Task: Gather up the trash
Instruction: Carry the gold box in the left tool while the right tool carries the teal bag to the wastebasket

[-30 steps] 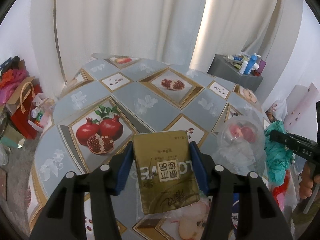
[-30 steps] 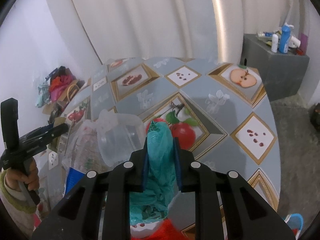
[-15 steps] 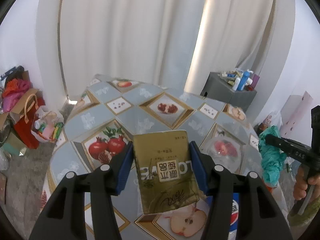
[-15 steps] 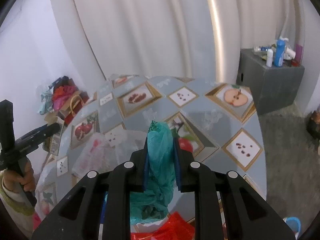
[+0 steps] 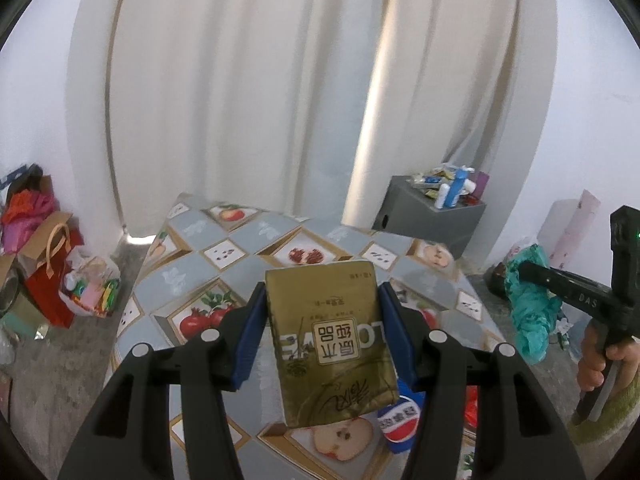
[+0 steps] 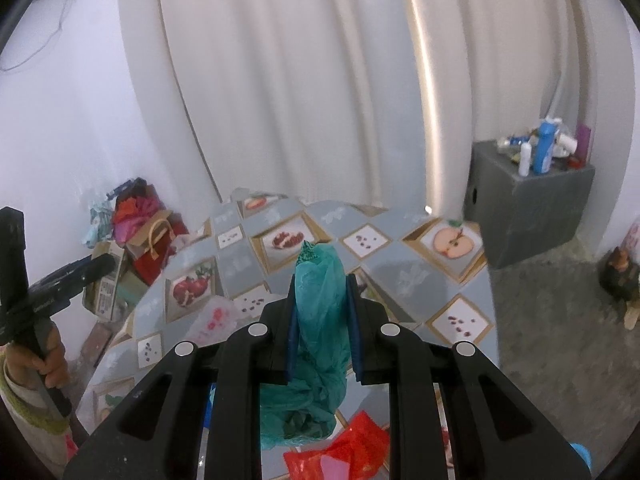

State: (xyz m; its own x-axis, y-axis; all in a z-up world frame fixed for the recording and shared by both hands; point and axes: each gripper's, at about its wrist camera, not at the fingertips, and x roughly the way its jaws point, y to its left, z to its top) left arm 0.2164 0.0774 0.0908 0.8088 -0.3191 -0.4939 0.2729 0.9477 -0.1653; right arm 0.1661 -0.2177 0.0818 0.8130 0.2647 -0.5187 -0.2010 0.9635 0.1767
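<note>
L gripper [image 5: 320,336] clamped on gold pack [image 5: 330,344], R gripper [image 6: 320,316] pinching teal bag [image 6: 318,320] btwn fingers, both likely lifted for binning.

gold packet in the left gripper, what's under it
Under the flat gold packet, the fruit-print tablecloth shows a sliced-apple picture and a blue Pepsi wrapper. The cloth directly behind the packet is hidden.

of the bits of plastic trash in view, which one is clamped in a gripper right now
The teal plastic bag, pinched between the right gripper's blue fingers and hanging loose. The red wrapper and the clear bag lie free on the table.
</note>
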